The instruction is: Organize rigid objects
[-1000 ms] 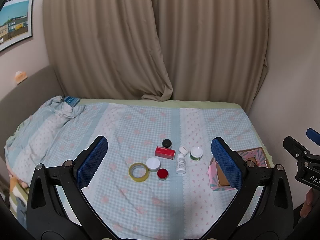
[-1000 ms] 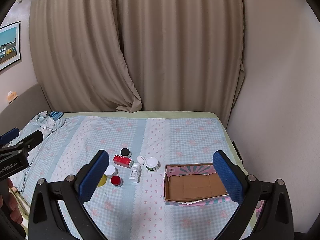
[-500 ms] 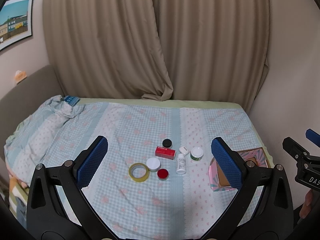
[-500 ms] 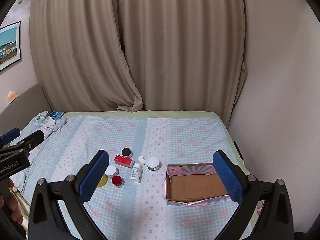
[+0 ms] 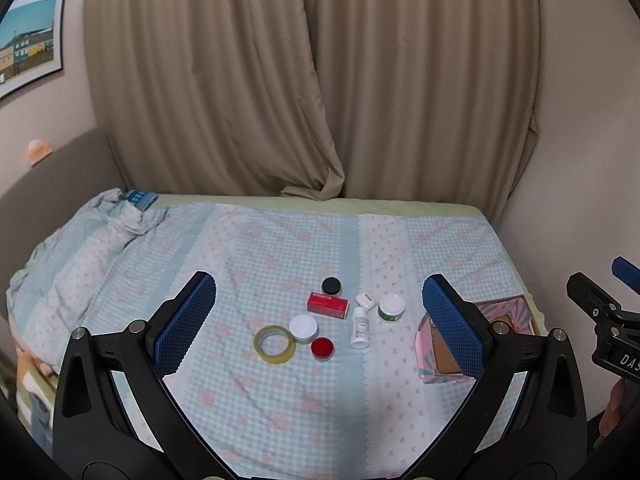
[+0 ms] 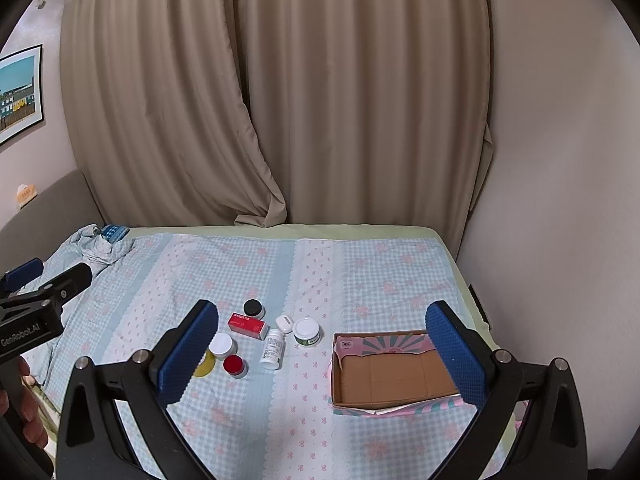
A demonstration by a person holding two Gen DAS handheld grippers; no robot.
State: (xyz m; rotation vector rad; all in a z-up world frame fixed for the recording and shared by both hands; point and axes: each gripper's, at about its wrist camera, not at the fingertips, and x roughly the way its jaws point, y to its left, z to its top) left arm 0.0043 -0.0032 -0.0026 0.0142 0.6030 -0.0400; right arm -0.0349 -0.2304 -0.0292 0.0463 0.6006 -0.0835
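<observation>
Small items lie clustered on the bed: a red box [image 5: 327, 305], a black-lidded jar [image 5: 331, 286], a white-lidded jar [image 5: 303, 328], a red-lidded jar [image 5: 322, 347], a yellow tape roll [image 5: 274, 343], a white bottle [image 5: 359, 327] on its side, a small white case [image 5: 365, 300] and a green jar with a white lid [image 5: 391, 307]. An open cardboard box [image 6: 390, 372] with a pink patterned outside sits to their right, empty. My left gripper [image 5: 320, 326] and right gripper [image 6: 322, 354] are both open and empty, held well above and short of the items.
A checked blue bedspread [image 5: 280, 248] covers the bed, bunched at the far left [image 5: 120, 216]. Beige curtains [image 5: 312, 80] hang behind. A wall [image 6: 560, 200] runs close along the bed's right side. The right gripper's body shows at the edge of the left wrist view [image 5: 612, 320].
The right wrist view has shifted slightly, so the items and box sit a little further right in it. The left gripper has barely moved. Both stay open.
</observation>
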